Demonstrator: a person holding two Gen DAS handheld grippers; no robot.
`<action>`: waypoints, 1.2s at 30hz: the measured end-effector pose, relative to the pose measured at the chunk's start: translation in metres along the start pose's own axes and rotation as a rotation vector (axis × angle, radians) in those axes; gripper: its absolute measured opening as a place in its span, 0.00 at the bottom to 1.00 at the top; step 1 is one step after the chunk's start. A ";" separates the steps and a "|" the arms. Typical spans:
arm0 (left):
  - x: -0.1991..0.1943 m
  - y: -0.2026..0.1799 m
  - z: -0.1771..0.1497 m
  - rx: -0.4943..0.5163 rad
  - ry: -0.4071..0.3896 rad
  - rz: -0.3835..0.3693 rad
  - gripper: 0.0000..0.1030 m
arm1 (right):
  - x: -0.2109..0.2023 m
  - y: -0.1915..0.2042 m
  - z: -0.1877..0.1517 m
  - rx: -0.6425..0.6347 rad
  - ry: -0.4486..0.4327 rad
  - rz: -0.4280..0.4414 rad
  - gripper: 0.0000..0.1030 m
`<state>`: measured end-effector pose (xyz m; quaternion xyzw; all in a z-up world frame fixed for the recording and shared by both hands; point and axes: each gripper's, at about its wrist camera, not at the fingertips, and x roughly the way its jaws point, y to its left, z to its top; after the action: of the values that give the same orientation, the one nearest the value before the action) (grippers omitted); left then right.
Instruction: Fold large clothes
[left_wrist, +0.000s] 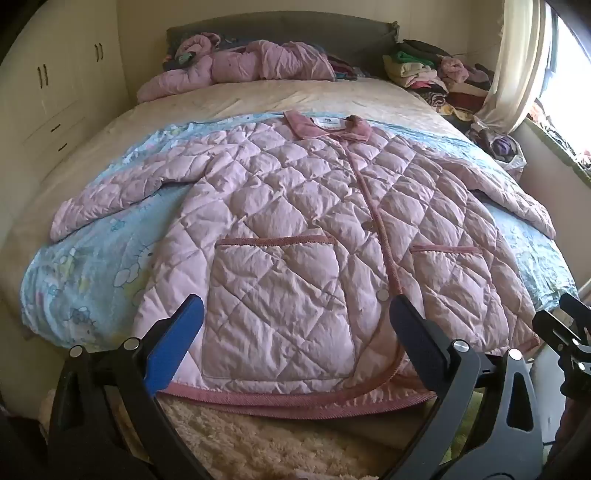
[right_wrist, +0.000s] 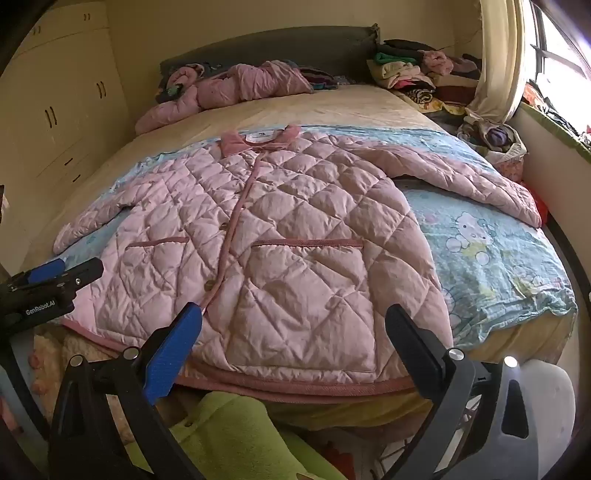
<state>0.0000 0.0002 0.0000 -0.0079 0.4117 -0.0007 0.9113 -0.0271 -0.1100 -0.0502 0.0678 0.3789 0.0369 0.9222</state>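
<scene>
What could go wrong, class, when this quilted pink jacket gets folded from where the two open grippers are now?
1. The puffy quilted pink jacket may spring back open after a fold, judging by its thick padding.
2. Its hem hangs at the bed's edge, so a tug could slide it off.
3. The loose blue cartoon-print sheet beneath could be pinched along with a sleeve by the right gripper.

A: Light source?

B: Daylight from the window (left_wrist: 565, 62), upper right; its panes are blown out to white glare. Brightness falls away left of the window, though the wardrobe (left_wrist: 55, 96) remains evenly lit.

A: Picture quality?

B: Sharp centrally. Heavy fisheye bending, with dark vignetted corners farthest from the window. Shadows soft throughout.
</scene>
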 end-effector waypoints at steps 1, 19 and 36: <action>0.000 0.000 0.000 -0.001 0.003 0.001 0.92 | 0.000 0.000 0.000 0.000 0.001 -0.002 0.96; 0.000 0.000 0.000 -0.002 0.002 -0.003 0.92 | 0.000 0.006 -0.001 -0.018 -0.001 -0.014 0.96; 0.002 -0.014 -0.004 -0.004 0.000 -0.008 0.91 | 0.001 0.008 -0.001 -0.024 0.002 -0.014 0.96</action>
<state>-0.0019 -0.0133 -0.0037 -0.0115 0.4115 -0.0034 0.9114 -0.0273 -0.1015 -0.0501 0.0538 0.3797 0.0349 0.9229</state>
